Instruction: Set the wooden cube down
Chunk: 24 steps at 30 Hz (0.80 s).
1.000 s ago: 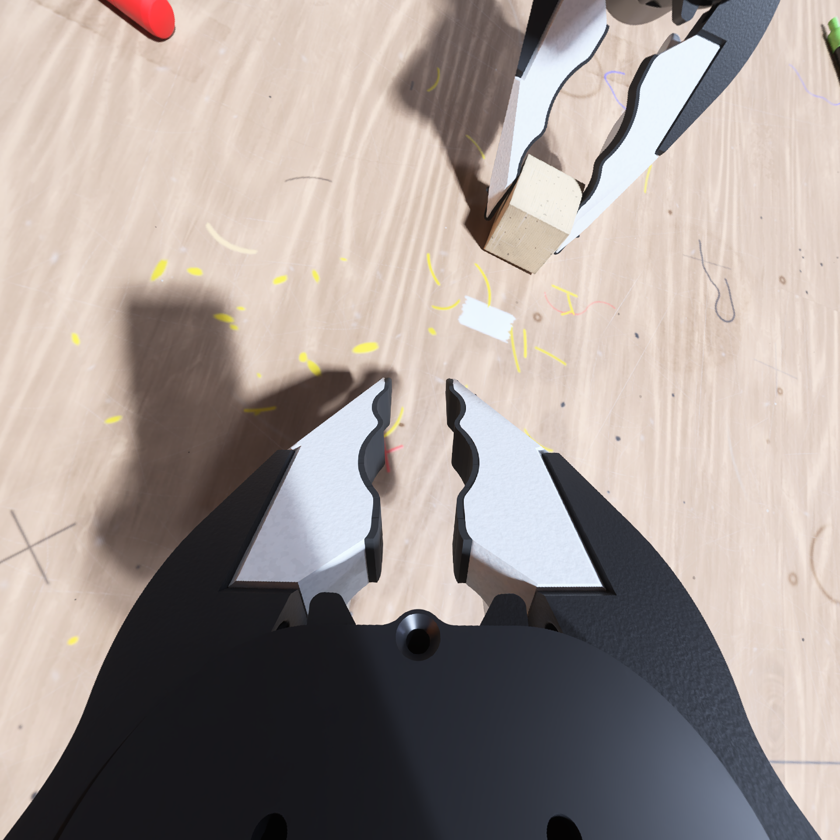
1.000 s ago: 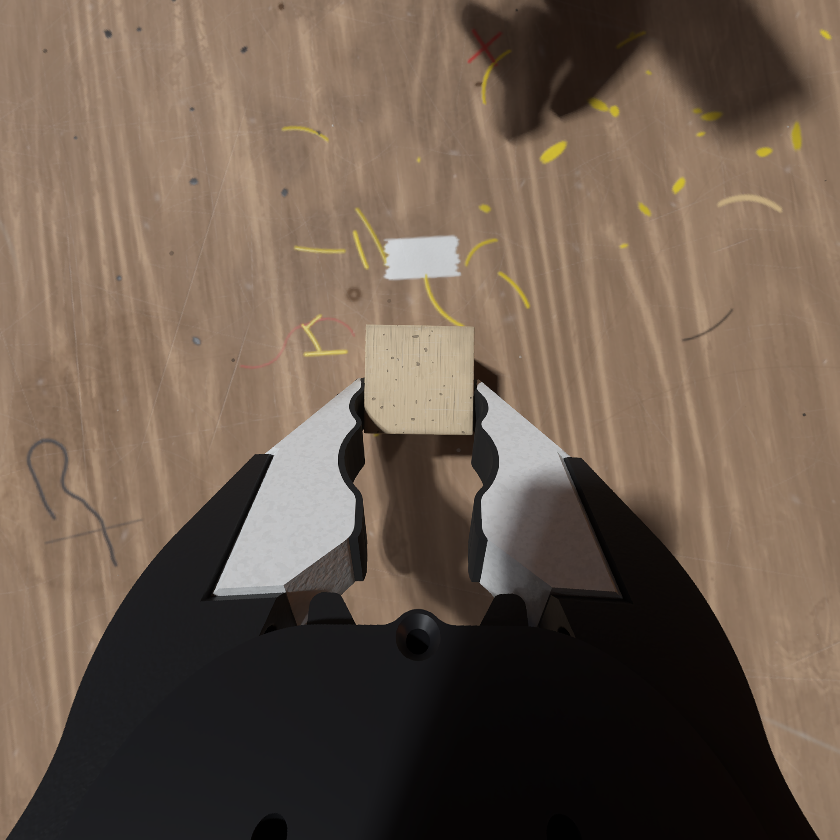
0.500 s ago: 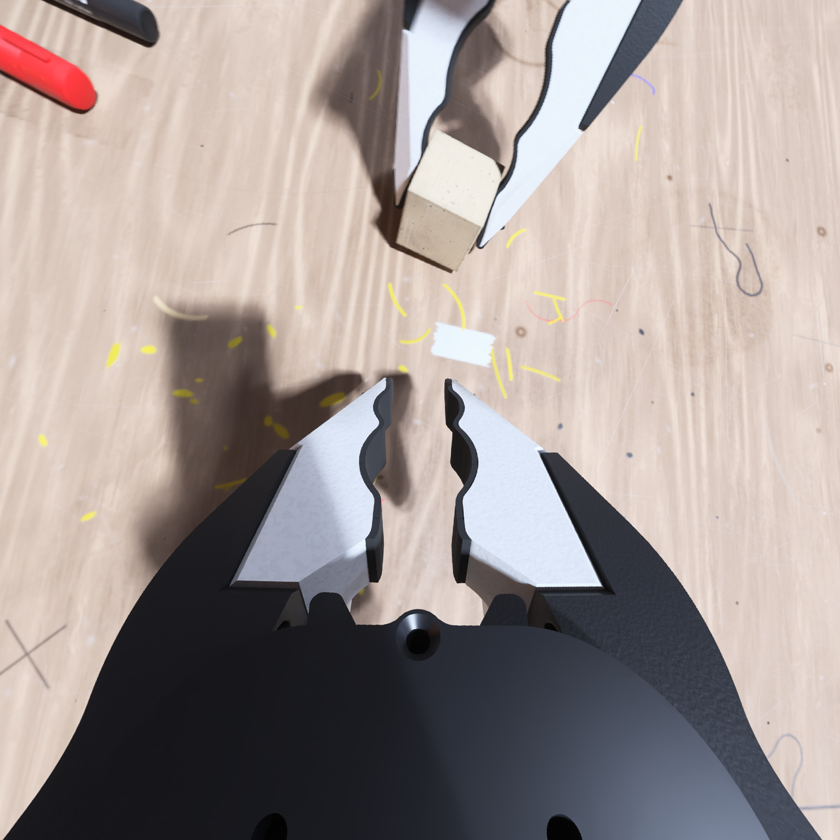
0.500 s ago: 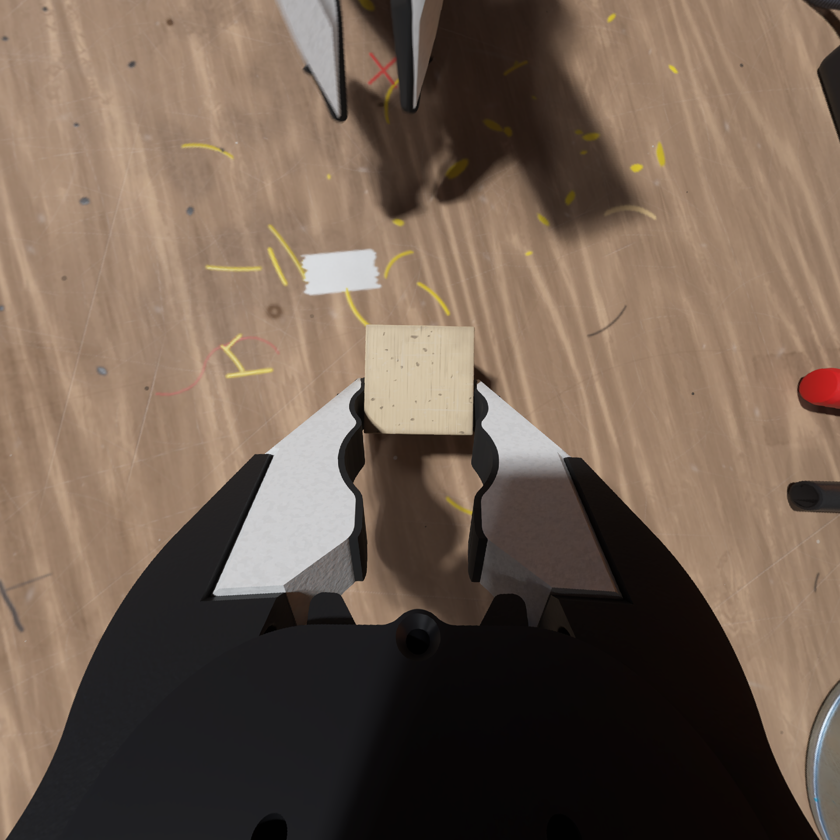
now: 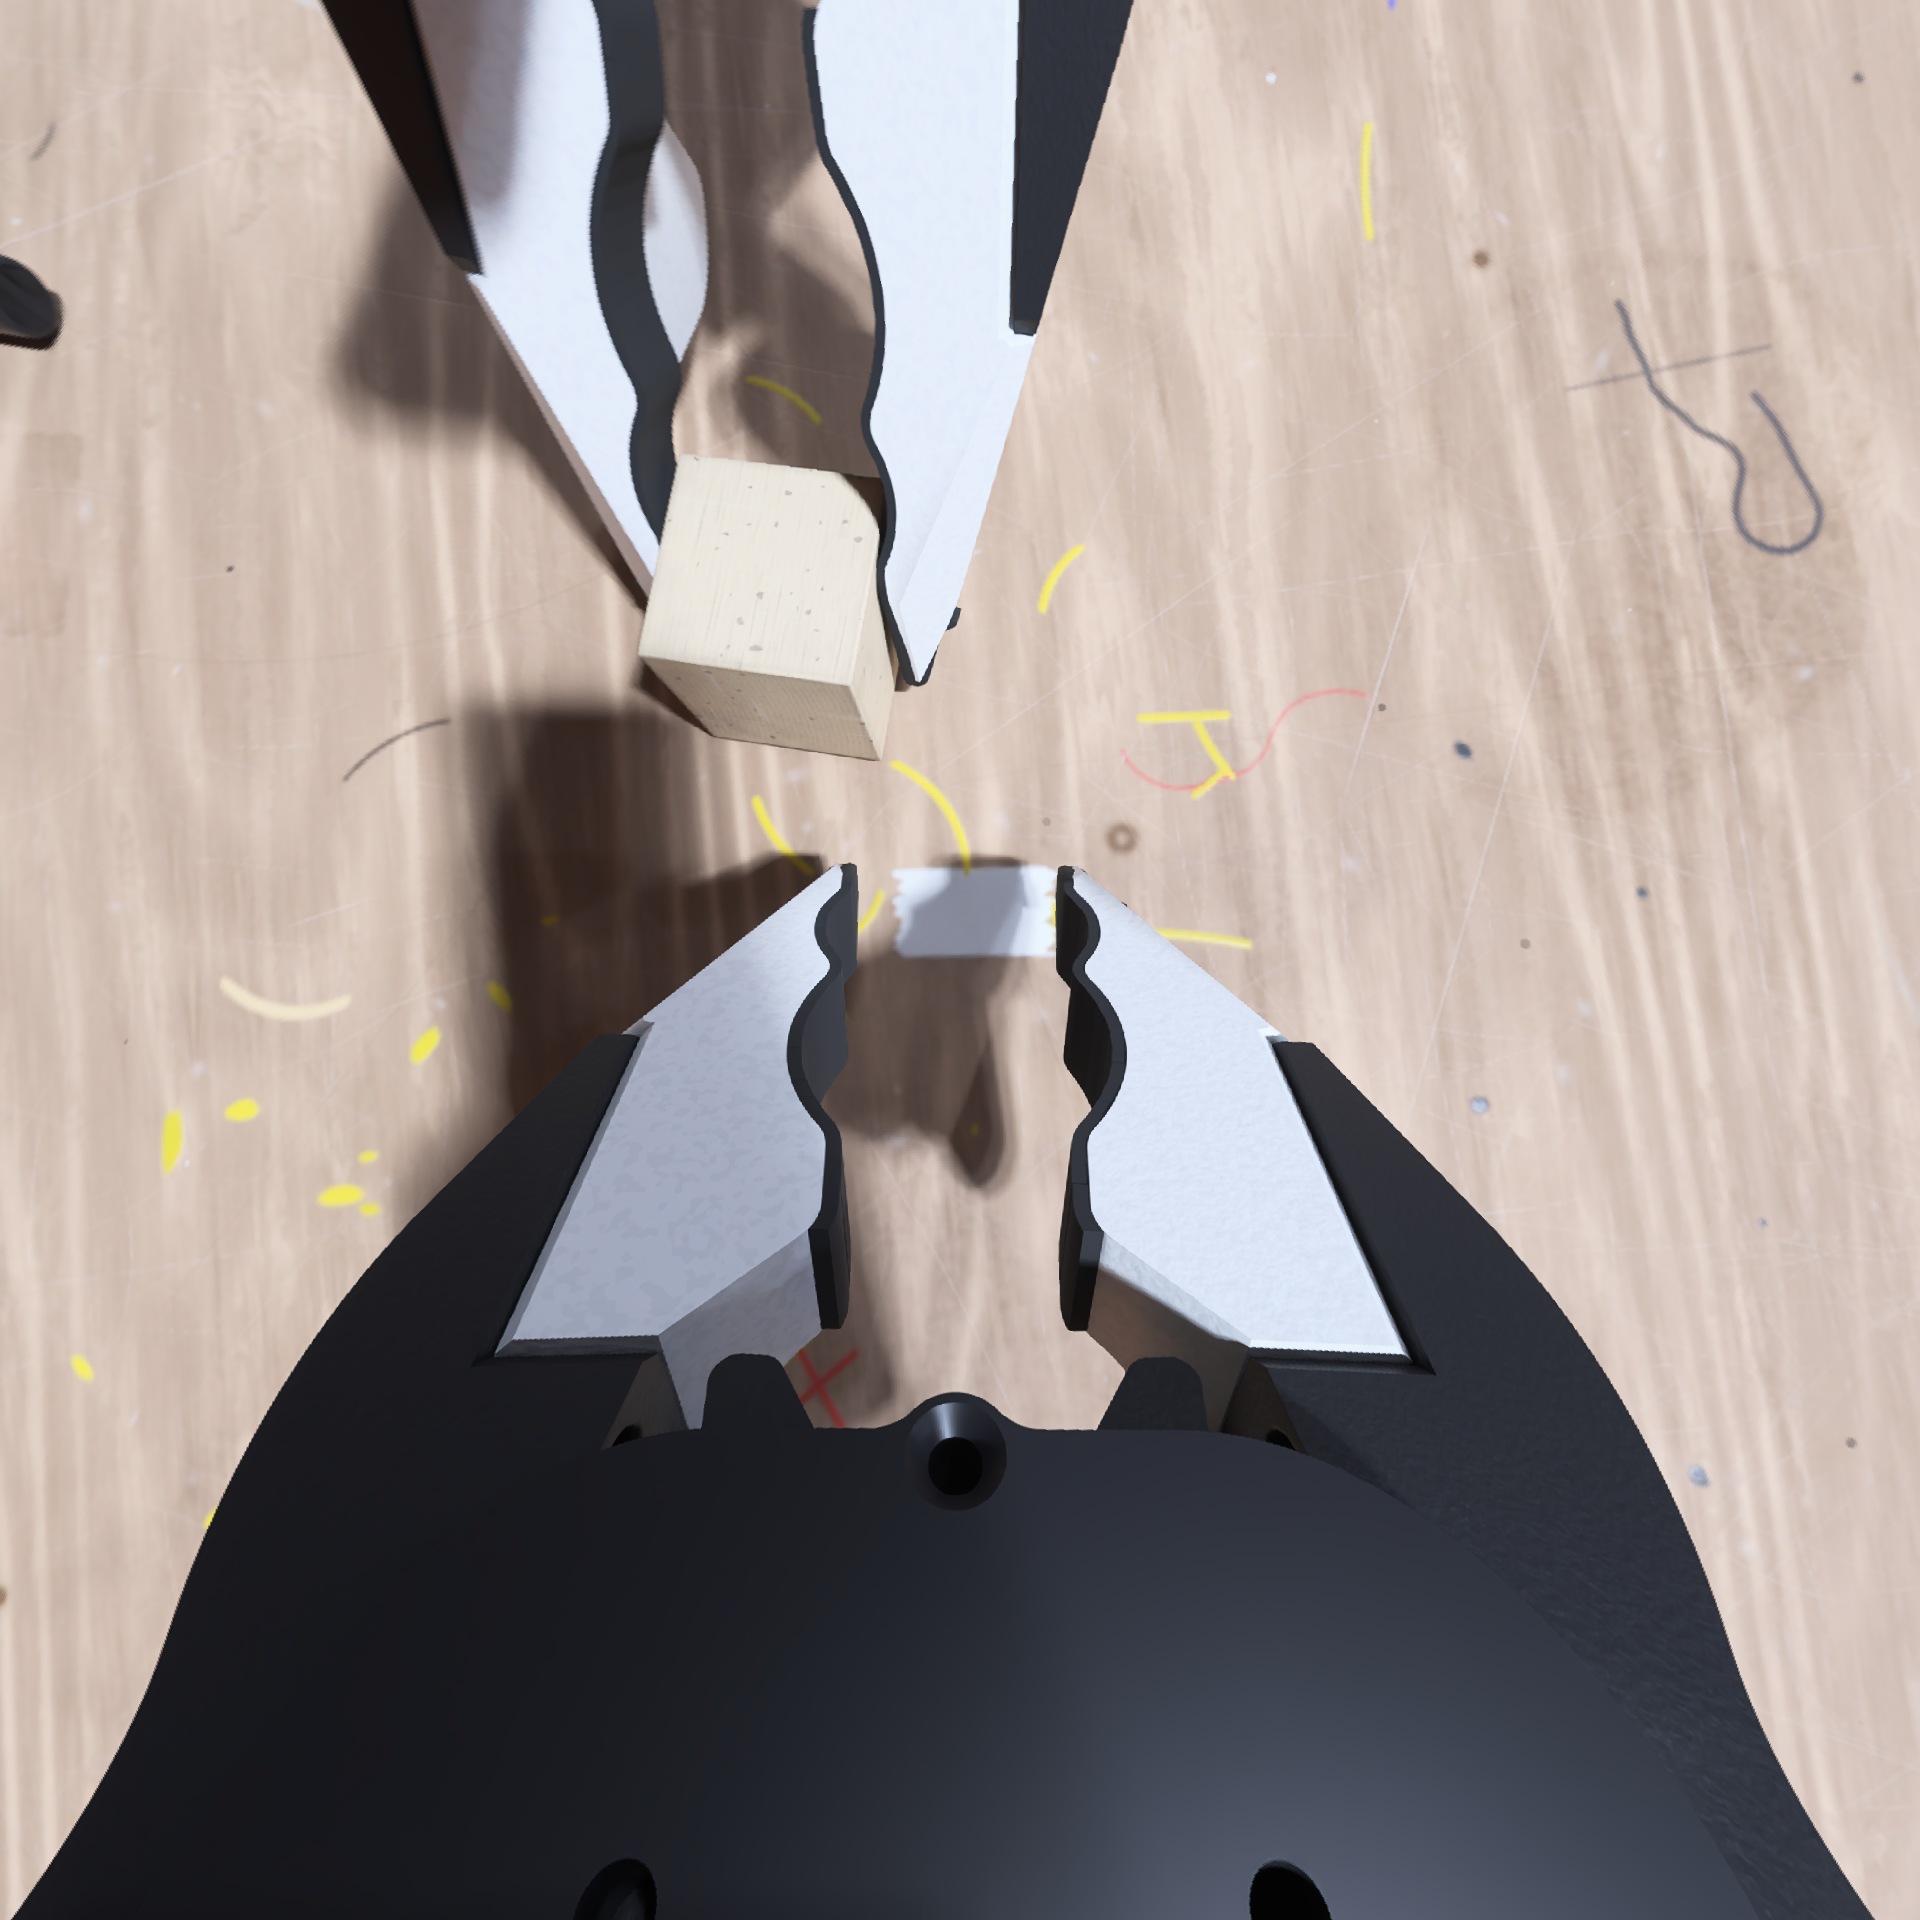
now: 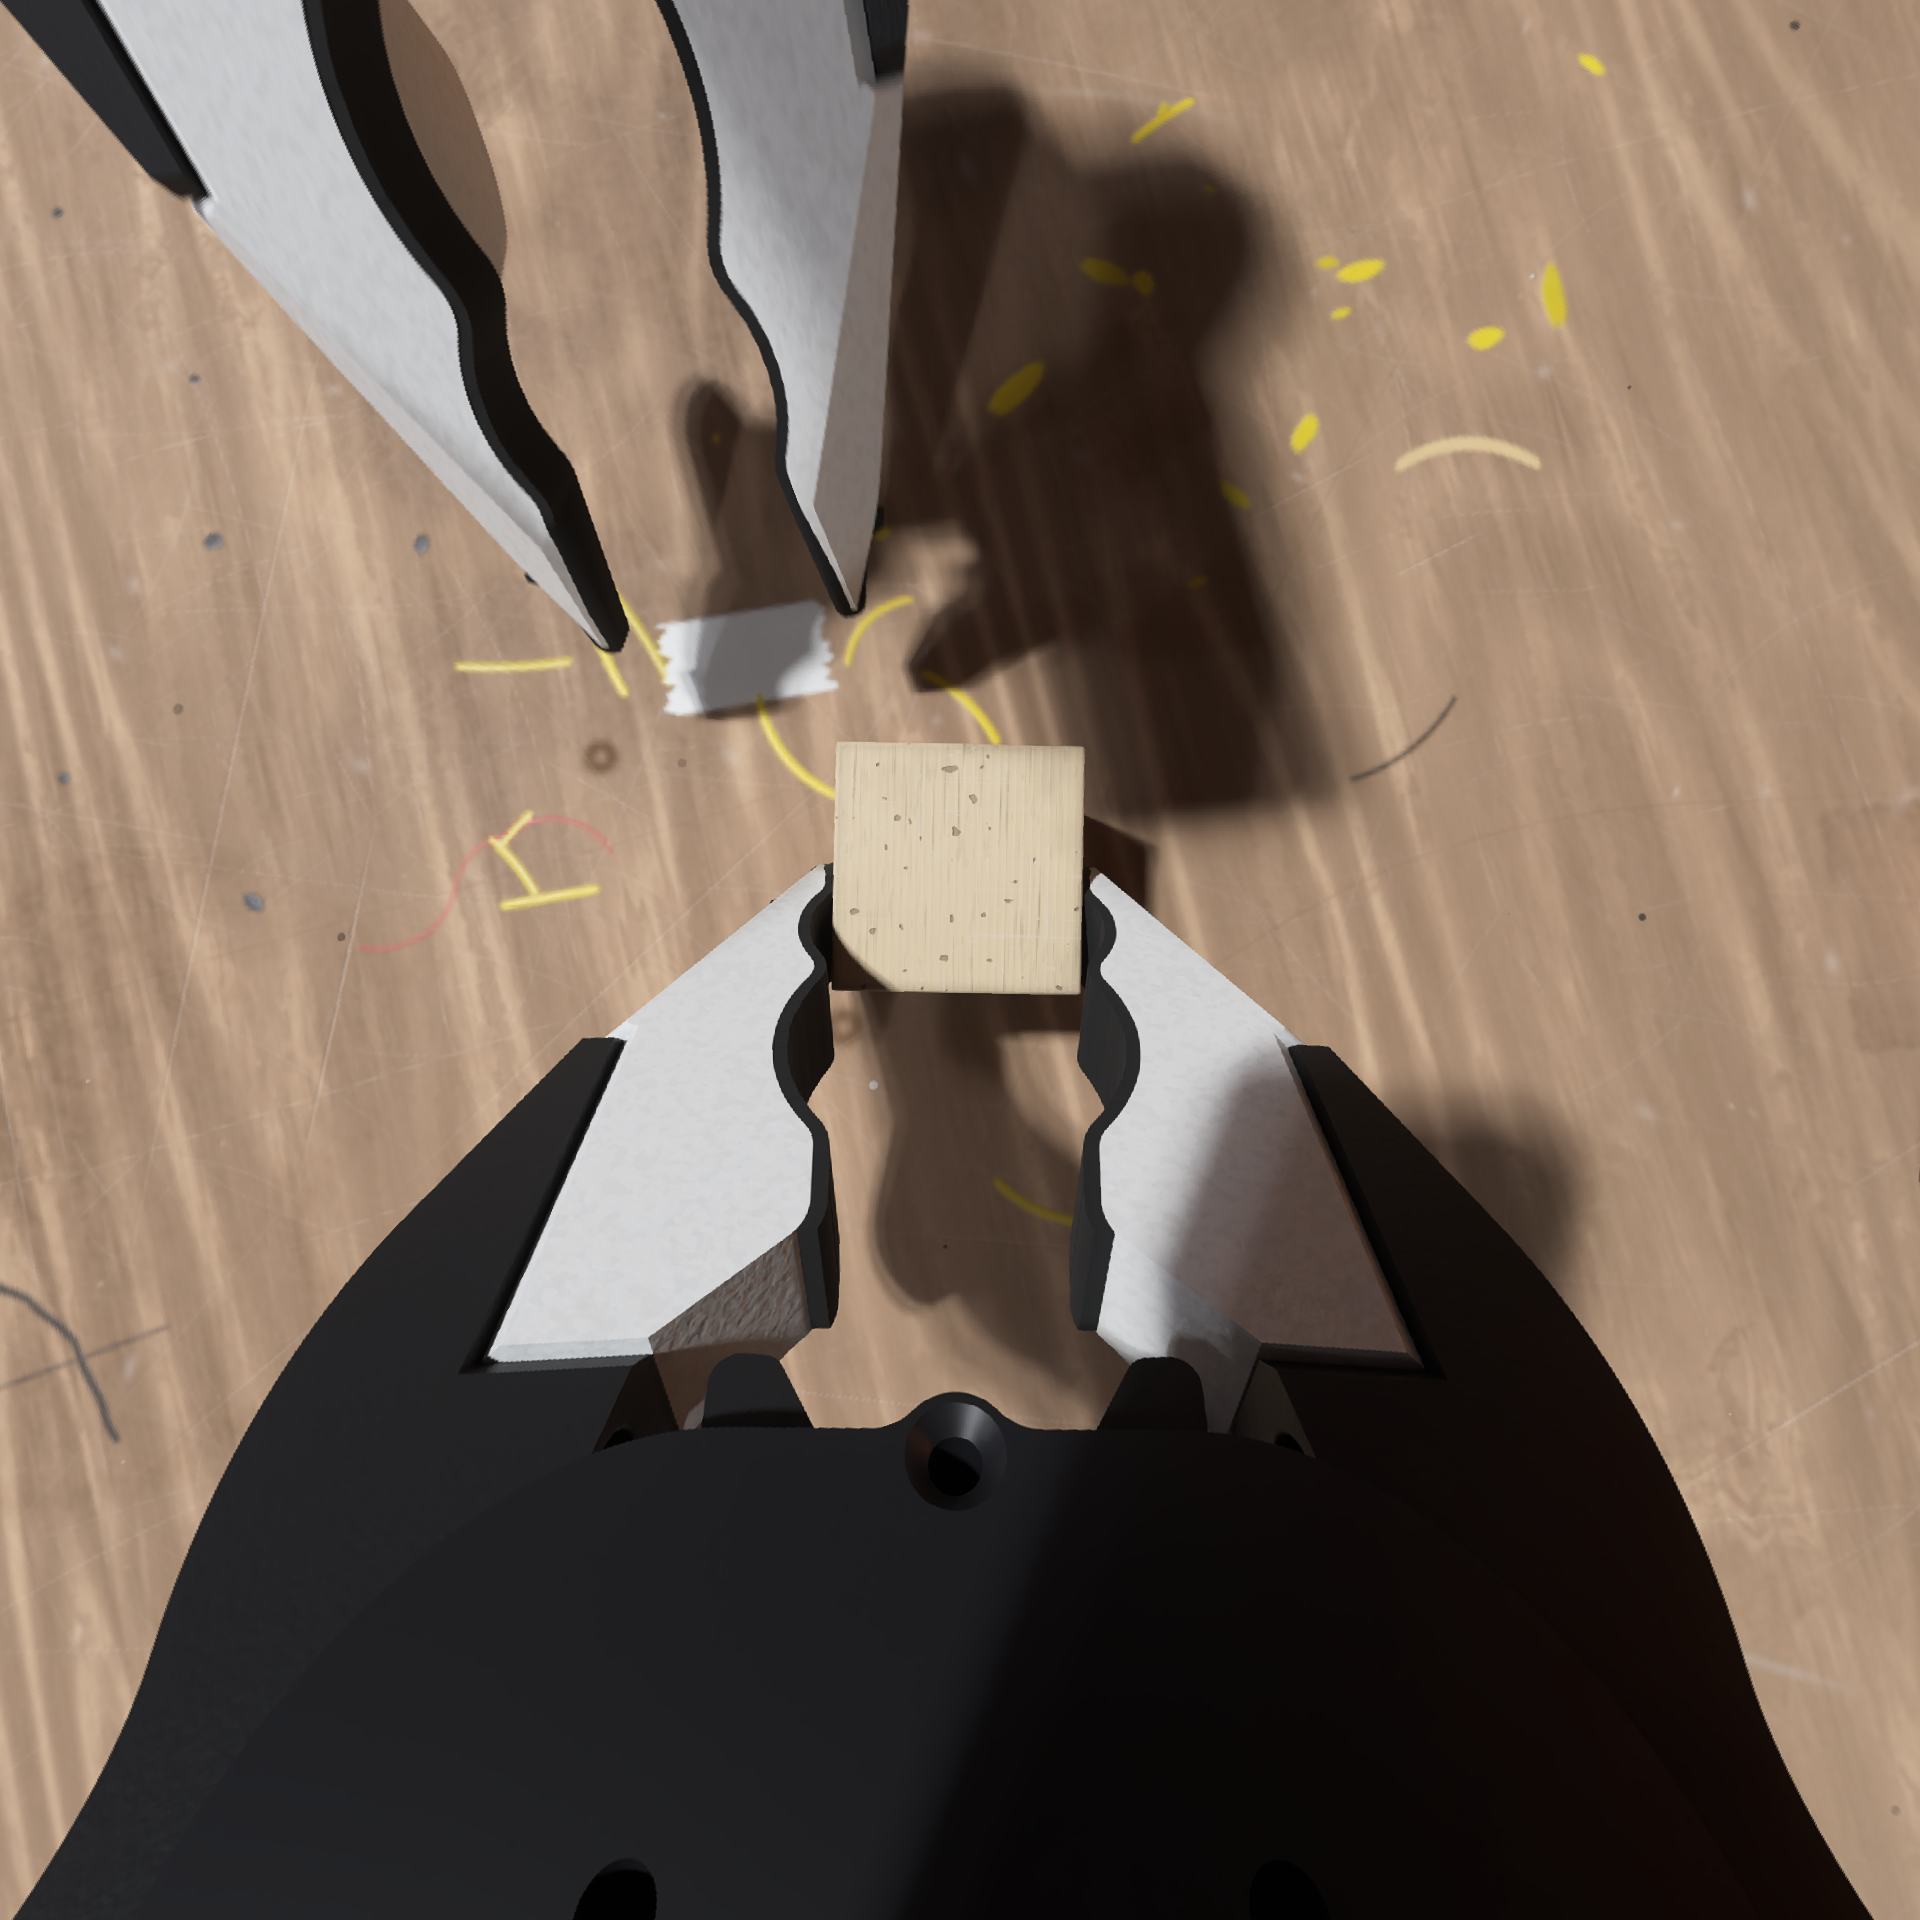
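Cube (image 6: 958, 868) is pinched by the right tool (image 6: 956, 894) just above the desk (image 6: 1558, 935); left tool (image 5: 954, 883) is spread, empty. Lowering, then release, is called for.

text: none legible | marks: scribbles and a red cross (image 5: 826, 1387) — on the wooden tabletop (image 5: 1558, 1039)

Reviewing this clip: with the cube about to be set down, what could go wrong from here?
1. The right gripper holds the wooden cube only at its fingertips, so it may slip or tip on release.
2. The open left gripper hangs close by over the white tape; the two could collide.
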{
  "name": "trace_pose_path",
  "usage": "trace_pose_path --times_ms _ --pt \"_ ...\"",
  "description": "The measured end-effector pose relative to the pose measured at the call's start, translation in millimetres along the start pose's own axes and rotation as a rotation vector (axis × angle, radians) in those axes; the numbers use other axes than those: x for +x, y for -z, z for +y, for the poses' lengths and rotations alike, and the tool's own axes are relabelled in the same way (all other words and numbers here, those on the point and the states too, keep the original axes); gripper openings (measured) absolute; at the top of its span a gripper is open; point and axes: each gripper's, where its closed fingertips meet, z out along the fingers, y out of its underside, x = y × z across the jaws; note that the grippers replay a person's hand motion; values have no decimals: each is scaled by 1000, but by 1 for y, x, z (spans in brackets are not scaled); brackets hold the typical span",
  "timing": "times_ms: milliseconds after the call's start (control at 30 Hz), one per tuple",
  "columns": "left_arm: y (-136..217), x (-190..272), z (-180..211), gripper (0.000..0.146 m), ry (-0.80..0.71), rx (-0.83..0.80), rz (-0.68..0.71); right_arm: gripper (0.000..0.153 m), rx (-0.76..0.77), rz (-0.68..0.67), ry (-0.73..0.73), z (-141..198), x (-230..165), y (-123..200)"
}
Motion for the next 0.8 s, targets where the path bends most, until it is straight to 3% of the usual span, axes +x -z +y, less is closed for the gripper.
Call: trace_pose_path --times_ms 800 --pt "-9 -12 -2 50 -2 -25 -22 44 -35 -19 11 2 0 2"
